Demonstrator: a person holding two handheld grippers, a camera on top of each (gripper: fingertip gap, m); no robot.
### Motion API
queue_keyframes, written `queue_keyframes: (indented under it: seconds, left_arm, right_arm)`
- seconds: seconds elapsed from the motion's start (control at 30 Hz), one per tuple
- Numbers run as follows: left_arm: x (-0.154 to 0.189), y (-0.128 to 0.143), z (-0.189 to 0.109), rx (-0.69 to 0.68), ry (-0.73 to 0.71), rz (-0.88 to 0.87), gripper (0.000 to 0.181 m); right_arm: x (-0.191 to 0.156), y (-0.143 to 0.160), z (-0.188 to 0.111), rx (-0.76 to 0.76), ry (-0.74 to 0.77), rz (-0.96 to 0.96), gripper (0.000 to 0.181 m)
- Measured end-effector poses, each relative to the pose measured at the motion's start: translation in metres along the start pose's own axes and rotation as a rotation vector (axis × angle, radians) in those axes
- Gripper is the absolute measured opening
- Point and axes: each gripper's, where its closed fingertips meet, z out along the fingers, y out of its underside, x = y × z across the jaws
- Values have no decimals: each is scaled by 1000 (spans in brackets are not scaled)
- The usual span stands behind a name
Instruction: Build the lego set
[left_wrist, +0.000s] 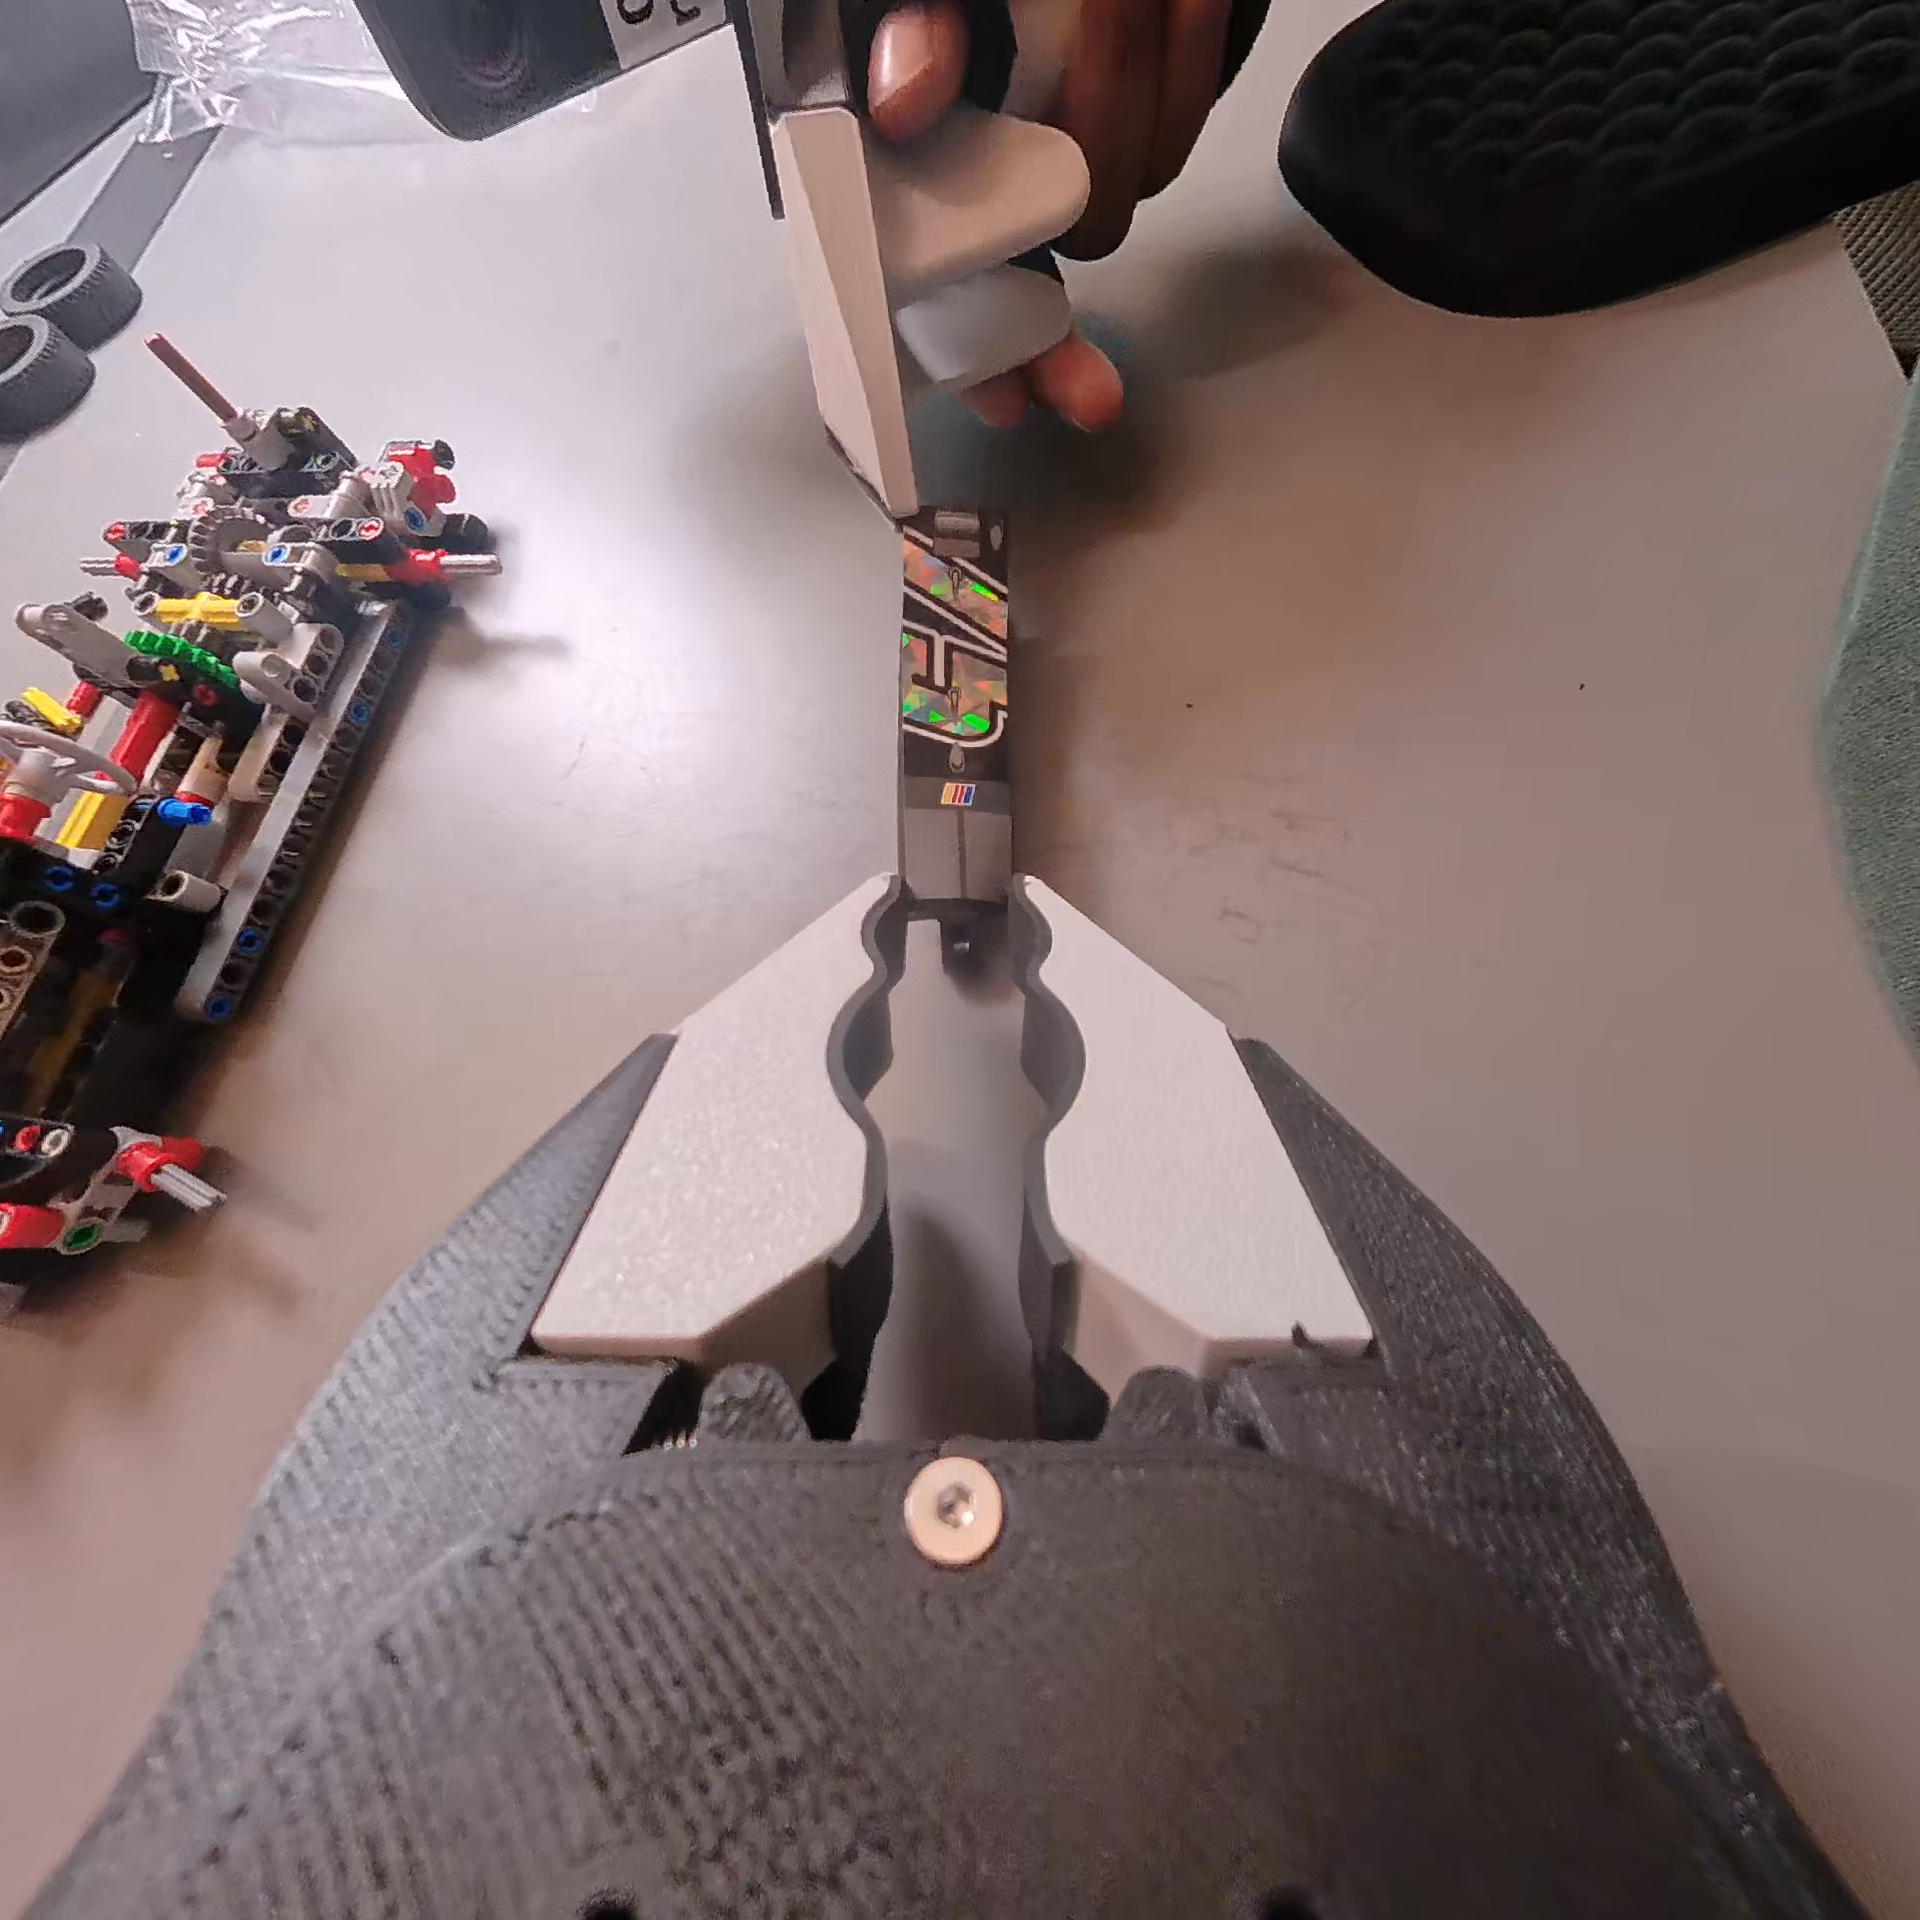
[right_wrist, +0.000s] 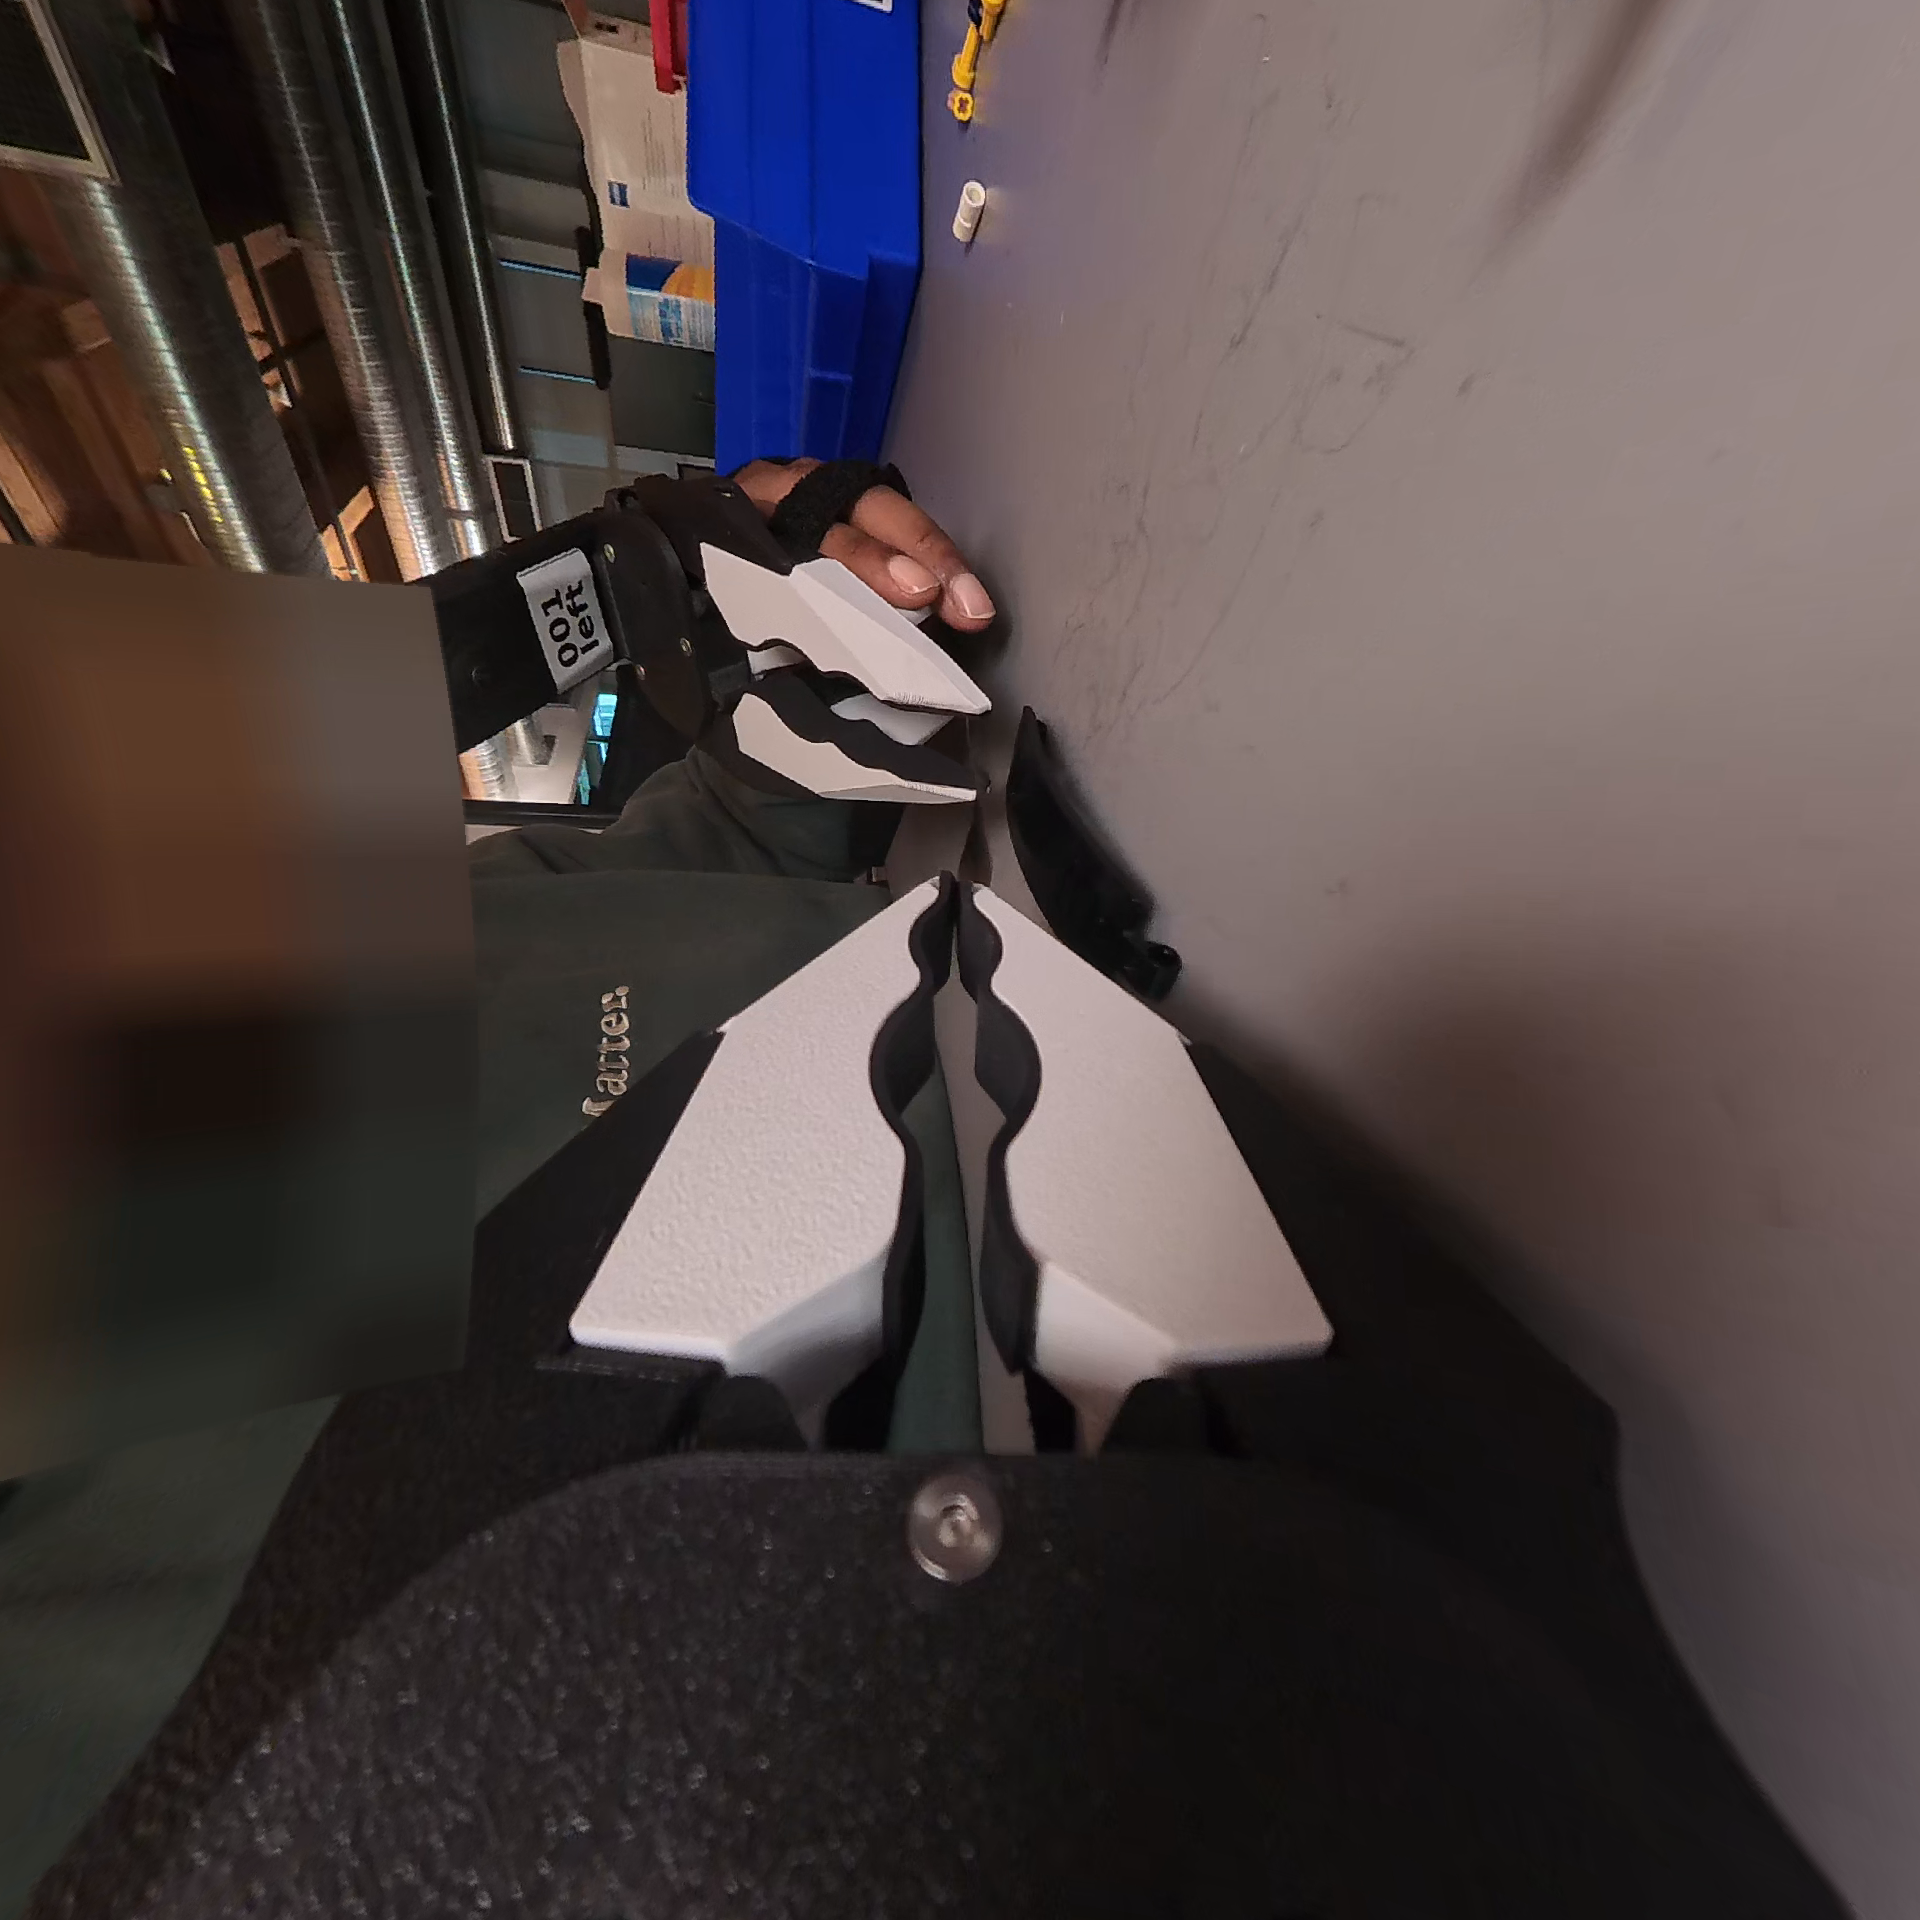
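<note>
Left gripper (left_wrist: 954, 902) clamps near end of stickered black panel (left_wrist: 956, 665); right gripper (right_wrist: 954, 883) nearly closed, pinching the far end.

Long black panel piece (left_wrist: 954, 717) with holographic sticker: on edge on the worktop (left_wrist: 1403, 727), pinched at both ends. Partly built multicolour chassis (left_wrist: 218, 717) lies flat toward the left edge; two black tyres (left_wrist: 52, 332) beyond.

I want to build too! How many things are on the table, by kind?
Tyres: 2
Half-built car: 1
Sticker panel, held by tongs: 1
Yellow pieces: 1 cluster
White tube: 1
Total: 6
</note>
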Motion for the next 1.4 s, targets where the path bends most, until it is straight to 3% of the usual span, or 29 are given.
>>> queue_keyframes:
  seconds: [0.67, 1.13, 1.4]
  left_arm:
    - [-2, -6, -1, 13, 7, -12, 16]
    - [-2, 6, -3, -31, 17, -25, 38]
    - [-2, 16, 4, -96, -5, -8, 21]
  right_arm:
    - [3, 1, -3, 6, 5, 0, 0]
    - [-24, 1, -4, 36, -98, -13, 0]
    - [-44, -1, -10, 46, -132, -60, 0]
